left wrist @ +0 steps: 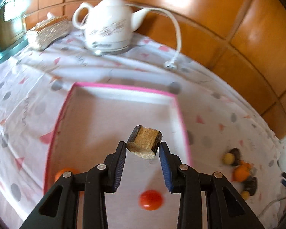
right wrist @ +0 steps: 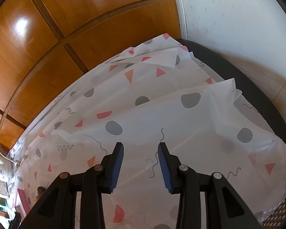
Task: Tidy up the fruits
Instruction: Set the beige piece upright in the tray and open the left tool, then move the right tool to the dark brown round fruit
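Observation:
In the left wrist view my left gripper [left wrist: 143,146] is shut on a small brown wooden-looking chunk [left wrist: 145,144], held above a white box with a pink rim [left wrist: 124,86]. A red-orange round fruit [left wrist: 151,199] lies inside the box near its front. Another orange fruit [left wrist: 66,171] shows by the box's left wall, partly hidden by my fingers. A pile of small orange, yellow and dark fruits [left wrist: 240,169] lies on the cloth to the right. In the right wrist view my right gripper [right wrist: 140,148] is open and empty above the patterned tablecloth [right wrist: 143,114].
A white teapot-shaped kettle [left wrist: 108,22] with a white cord and plug [left wrist: 169,64] stands at the back. A wrapped stack [left wrist: 47,31] lies left of it. Orange wooden panels [left wrist: 219,19] back the table. A dark chair edge [right wrist: 247,80] shows at the cloth's right.

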### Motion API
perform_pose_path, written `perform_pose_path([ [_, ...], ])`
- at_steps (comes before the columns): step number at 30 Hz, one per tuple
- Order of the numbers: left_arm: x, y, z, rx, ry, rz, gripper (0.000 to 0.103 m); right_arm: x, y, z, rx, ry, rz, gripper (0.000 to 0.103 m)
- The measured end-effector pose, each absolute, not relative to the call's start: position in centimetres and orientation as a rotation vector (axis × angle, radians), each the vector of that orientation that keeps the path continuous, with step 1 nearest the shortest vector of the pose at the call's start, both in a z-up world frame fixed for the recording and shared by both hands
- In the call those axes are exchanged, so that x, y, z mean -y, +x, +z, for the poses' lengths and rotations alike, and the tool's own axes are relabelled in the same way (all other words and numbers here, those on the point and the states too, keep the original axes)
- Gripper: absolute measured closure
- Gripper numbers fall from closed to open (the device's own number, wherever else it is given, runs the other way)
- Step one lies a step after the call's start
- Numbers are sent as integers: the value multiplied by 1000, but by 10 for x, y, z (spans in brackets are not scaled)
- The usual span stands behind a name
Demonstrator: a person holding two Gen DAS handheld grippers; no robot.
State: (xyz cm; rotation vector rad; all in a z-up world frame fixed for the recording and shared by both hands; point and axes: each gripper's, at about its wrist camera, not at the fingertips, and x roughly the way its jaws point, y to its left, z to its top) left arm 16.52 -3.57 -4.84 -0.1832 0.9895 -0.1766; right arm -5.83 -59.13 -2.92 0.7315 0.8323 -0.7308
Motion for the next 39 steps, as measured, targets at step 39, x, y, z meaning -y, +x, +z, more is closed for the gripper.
perform_pose_path([
  [39, -35, 57, -28, -897, -187, -21, 45, 448, 19, -37, -1004, 244, -69, 65],
])
